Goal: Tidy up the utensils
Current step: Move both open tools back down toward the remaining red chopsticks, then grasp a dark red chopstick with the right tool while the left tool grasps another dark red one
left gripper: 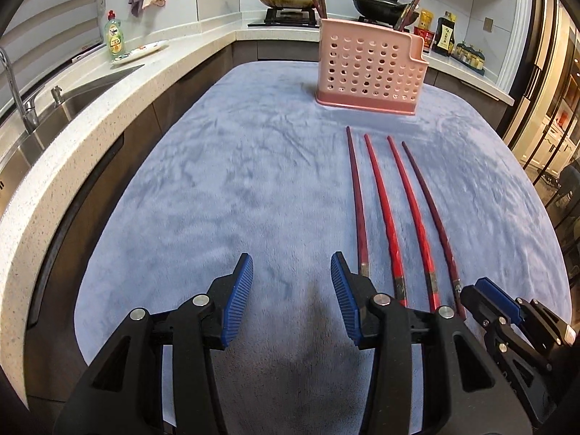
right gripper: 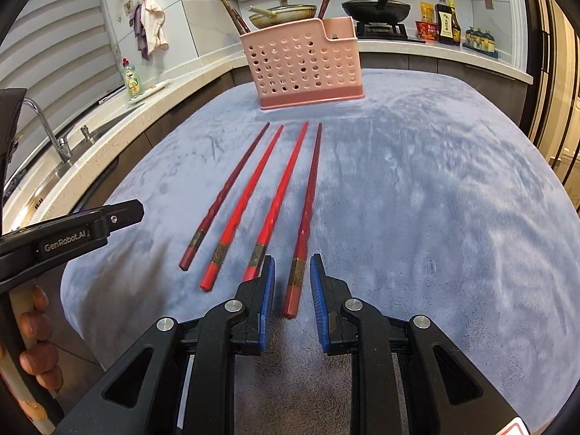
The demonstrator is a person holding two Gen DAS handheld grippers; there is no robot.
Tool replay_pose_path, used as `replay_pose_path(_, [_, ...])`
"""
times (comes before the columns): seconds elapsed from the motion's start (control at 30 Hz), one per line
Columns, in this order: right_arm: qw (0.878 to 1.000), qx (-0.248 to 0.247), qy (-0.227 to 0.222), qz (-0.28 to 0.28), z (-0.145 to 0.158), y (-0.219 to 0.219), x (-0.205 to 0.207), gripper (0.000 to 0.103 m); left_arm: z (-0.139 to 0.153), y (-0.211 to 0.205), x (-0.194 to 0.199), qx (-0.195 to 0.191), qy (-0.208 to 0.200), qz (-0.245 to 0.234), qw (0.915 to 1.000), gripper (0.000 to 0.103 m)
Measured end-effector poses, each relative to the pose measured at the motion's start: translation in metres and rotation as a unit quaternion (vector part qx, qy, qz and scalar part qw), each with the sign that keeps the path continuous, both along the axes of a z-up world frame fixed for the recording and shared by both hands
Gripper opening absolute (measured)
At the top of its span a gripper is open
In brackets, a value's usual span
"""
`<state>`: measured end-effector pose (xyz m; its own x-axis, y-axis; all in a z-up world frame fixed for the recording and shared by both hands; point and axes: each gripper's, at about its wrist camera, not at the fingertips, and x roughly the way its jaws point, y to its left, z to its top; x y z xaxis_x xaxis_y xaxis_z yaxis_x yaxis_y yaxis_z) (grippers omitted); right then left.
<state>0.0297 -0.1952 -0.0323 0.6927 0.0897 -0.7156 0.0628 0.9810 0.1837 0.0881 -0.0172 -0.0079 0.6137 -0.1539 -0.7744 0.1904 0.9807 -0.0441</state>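
Four chopsticks lie side by side on the blue plush cloth (left gripper: pixel 232 188) that covers the worktop, their thin tips towards a pink perforated utensil holder (right gripper: pixel 304 63) standing upright at the far end of the cloth. The two outer sticks are dark maroon, the two inner ones bright red: from the right wrist view, the leftmost dark chopstick (right gripper: pixel 224 192), the left red chopstick (right gripper: pixel 246 203), the right red chopstick (right gripper: pixel 281 188) and the rightmost dark chopstick (right gripper: pixel 308 199). A few more chopsticks already stand in the holder, poking above its rim. The right claw (right gripper: pixel 291 282) is low over the near, thick ends of the row, its blue ribbed pads a narrow gap apart with the butt of the rightmost dark chopstick lying between them; the pads do not appear to press on it, though the fisheye angle makes contact hard to judge. The left claw (left gripper: pixel 291 275) hangs over bare cloth just left of the row, its pads standing moderately apart with nothing between them. In the right wrist view, fingers of the person's hand (right gripper: pixel 36 340) wrap the left tool's handle. Behind the cloth, a pale counter holds a sink (left gripper: pixel 47 116), a green dish soap bottle (left gripper: pixel 115 38) and two pans on a stove.
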Motion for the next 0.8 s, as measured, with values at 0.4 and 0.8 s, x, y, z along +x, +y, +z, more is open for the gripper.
replay_pose_path(0.4, [1.0, -0.007, 0.012, -0.004, -0.013, 0.001, 0.009, 0.016, -0.01, -0.004, -0.003, -0.003, 0.015, -0.007, 0.9999, 0.051])
replay_pose_path(0.8, [1.0, 0.009, 0.011, -0.023, -0.012, -0.013, 0.002, 0.008, -0.014, -0.018, -0.005, -0.002, 0.02, -0.027, 0.9994, 0.056])
